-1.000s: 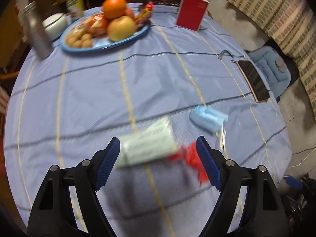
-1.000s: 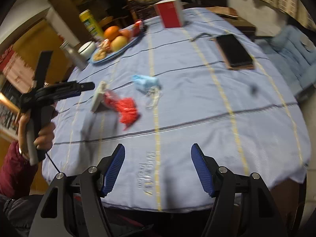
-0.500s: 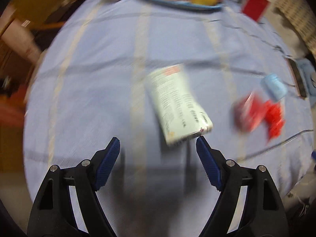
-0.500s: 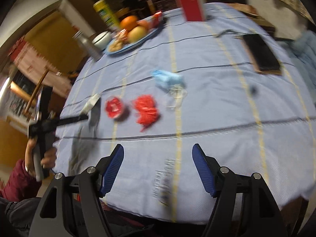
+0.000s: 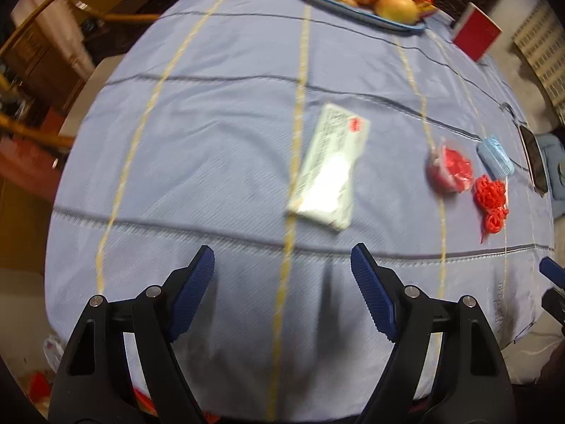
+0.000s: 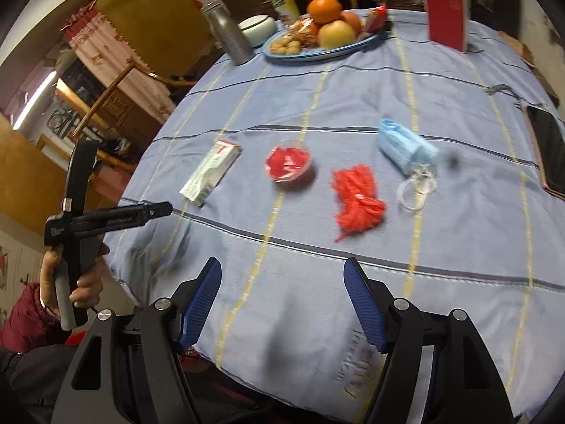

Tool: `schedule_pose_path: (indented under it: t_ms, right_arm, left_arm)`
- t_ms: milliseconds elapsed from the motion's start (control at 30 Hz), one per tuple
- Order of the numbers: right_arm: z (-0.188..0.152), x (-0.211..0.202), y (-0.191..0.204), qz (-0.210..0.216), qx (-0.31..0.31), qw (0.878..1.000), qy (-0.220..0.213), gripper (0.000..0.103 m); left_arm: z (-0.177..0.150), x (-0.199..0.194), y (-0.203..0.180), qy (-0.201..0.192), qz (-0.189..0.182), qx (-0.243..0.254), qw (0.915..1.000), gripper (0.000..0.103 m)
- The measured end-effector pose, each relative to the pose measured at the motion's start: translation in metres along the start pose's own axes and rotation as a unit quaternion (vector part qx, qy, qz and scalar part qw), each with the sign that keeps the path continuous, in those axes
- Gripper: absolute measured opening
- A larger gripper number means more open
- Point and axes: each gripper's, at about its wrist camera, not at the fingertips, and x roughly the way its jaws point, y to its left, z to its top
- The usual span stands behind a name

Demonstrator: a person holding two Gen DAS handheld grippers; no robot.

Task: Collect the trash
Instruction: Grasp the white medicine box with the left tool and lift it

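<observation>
Wrapper (image 5: 326, 173) lies flat on the worktop (image 5: 212, 148) just ahead of the left hand-held gripper (image 5: 282, 275), long axis running away and slightly right, so that spread, empty one is nearer than the right hand-held gripper (image 6: 282, 289), also spread and empty.

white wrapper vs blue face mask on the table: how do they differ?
The white wrapper is a long, flat, printed packet with a red mark at one end; the blue face mask is bunched up and pleated, with no print. The wrapper has nothing hanging off it; the mask trails white ear loops. The wrapper lies at the left end of the row of litter, the mask at the right end. Both lie loose on the blue tablecloth, untouched by either gripper.
</observation>
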Motion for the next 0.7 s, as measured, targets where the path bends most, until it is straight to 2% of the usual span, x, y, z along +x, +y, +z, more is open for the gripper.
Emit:
schedule_pose_path:
  t_ms: [167,333,433,500,600,700]
  right_arm:
    - [-0.018,-0.022,-0.034,-0.035,0.064,0.997,-0.023,0.072]
    - [-0.042,-0.044,-0.059,-0.069,0.119,0.990,-0.043,0.072]
    - [-0.048,-0.050,-0.068,-0.079,0.137,0.986,-0.049,0.072]
    - [-0.049,-0.050,-0.071,-0.078,0.143,0.985,-0.051,0.072]
    - [-0.042,-0.045,-0.071,-0.068,0.142,0.986,-0.051,0.072]
    - [-0.028,-0.032,-0.063,-0.048,0.124,0.990,-0.041,0.072]
  left_arm:
    - [0.025,0.024,-0.022,0.002,0.000,0.034,0.9994,0.077]
    - [0.047,0.051,-0.037,0.009,0.019,0.066,0.9976,0.075]
    - [0.050,0.059,-0.043,0.002,0.025,0.079,0.9966,0.069]
    - [0.049,0.055,-0.048,-0.008,0.017,0.092,0.9956,0.046]
    - [0.041,0.042,-0.049,-0.020,-0.007,0.089,0.9958,0.046]
    - [0.029,0.022,-0.046,-0.037,-0.015,0.084,0.9956,0.045]
